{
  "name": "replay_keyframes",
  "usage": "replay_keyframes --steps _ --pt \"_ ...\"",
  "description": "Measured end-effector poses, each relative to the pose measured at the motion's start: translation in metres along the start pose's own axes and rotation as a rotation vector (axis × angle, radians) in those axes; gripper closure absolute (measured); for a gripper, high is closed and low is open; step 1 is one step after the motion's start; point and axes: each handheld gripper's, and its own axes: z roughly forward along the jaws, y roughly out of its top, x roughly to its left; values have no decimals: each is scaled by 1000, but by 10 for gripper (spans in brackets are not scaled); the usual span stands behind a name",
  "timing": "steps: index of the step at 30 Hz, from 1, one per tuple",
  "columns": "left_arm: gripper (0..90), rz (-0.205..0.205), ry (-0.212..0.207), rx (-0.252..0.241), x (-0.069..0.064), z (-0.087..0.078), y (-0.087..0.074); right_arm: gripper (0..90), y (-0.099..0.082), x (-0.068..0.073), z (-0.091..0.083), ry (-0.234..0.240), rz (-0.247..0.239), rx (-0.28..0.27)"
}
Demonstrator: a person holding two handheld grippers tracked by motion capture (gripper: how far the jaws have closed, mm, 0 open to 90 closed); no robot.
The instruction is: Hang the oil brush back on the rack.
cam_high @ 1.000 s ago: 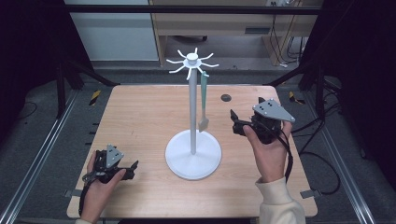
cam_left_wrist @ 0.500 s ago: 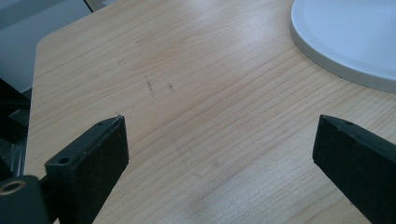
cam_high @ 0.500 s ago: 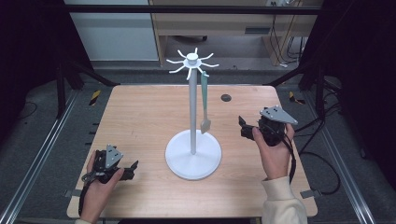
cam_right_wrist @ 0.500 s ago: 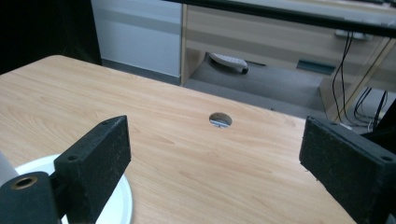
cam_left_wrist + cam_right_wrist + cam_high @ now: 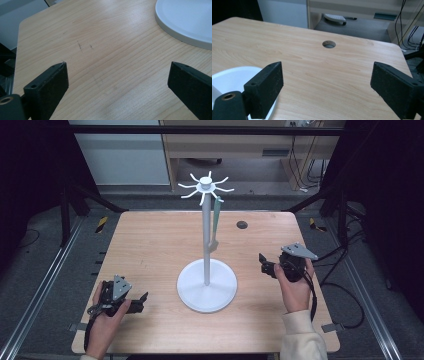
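Both pairs of jaws stand spread wide with nothing between them — the right gripper (image 5: pixel 266 265) near the right edge of the table (image 5: pixel 150 245), the left gripper (image 5: pixel 134 303) at its near left corner. Between them rises the white stand (image 5: pixel 206 285); a pale green utensil (image 5: pixel 215 222) hangs from one prong.

A white stand (image 5: pixel 206 270) with spoke-like hooks rises from the middle of a wooden table (image 5: pixel 150 245), a pale green utensil (image 5: pixel 215 225) hanging from one hook. The left gripper (image 5: pixel 134 303) rests near the front edge; the right gripper (image 5: pixel 263 264) sits beside the base.
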Motion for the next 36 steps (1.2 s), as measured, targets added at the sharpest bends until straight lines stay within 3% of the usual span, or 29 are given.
replay_keyframes --steps 21,28,32,36 --pt "28 6 3 1 1 -1 -1 119 -39 2 26 35 -24 127" --pt "29 -4 22 11 2 0 -3 133 -52 3 34 75 -53 105" --pt "30 -7 33 23 4 -1 -5 132 -56 5 38 107 -35 111" --pt "31 -12 32 21 5 0 -5 121 -56 6 40 101 -37 110"
